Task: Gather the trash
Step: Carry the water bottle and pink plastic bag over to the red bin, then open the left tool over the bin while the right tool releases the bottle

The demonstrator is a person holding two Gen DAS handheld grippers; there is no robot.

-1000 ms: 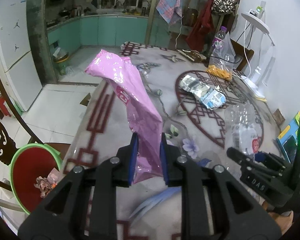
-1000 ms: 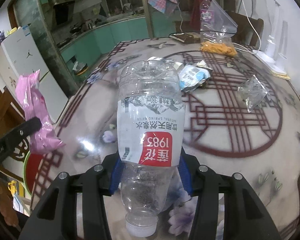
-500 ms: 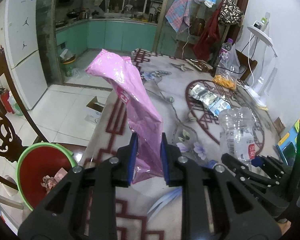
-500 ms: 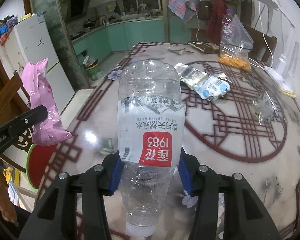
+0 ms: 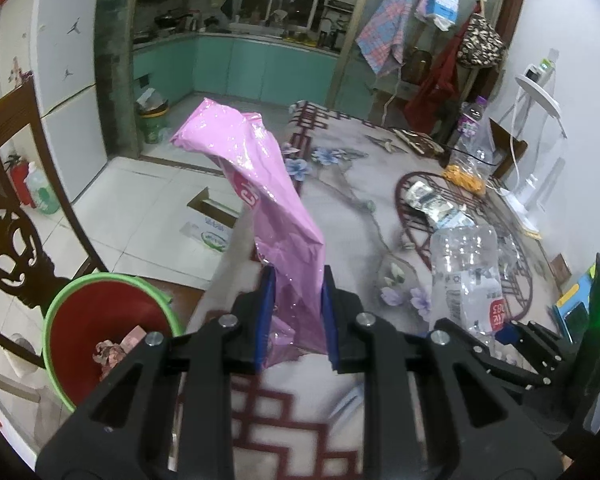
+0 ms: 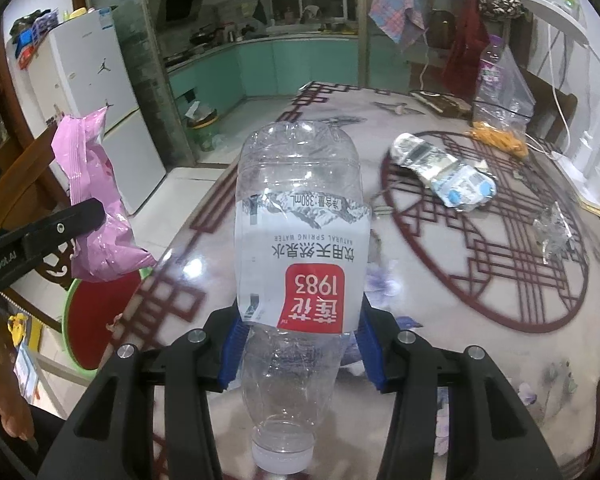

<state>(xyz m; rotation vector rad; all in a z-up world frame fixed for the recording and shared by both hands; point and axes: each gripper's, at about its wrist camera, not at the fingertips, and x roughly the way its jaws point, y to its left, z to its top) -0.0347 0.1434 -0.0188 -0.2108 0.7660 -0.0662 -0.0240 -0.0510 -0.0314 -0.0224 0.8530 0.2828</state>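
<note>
My left gripper (image 5: 296, 312) is shut on a pink plastic wrapper (image 5: 268, 200) and holds it above the table's left edge; the wrapper also shows in the right wrist view (image 6: 96, 200). My right gripper (image 6: 300, 344) is shut on an empty clear water bottle (image 6: 300, 248) with a red and white label, cap end toward the camera; the bottle also shows in the left wrist view (image 5: 468, 276). A red bin with a green rim (image 5: 88, 320) stands on the floor below the table's left edge, with some scraps inside. It also shows in the right wrist view (image 6: 100, 312).
On the patterned table (image 6: 480, 280) lie crumpled silver and blue packets (image 6: 444, 172), a clear plastic scrap (image 6: 552, 232) and a bag with orange snacks (image 6: 500, 136). A dark wooden chair (image 5: 8, 216) stands beside the bin. A white lamp (image 5: 540, 148) stands at the right.
Both grippers have pulled back and left toward the table's edge with their loads. The bin shows larger and closer in both views. The bottle has risen into the left wrist view.
</note>
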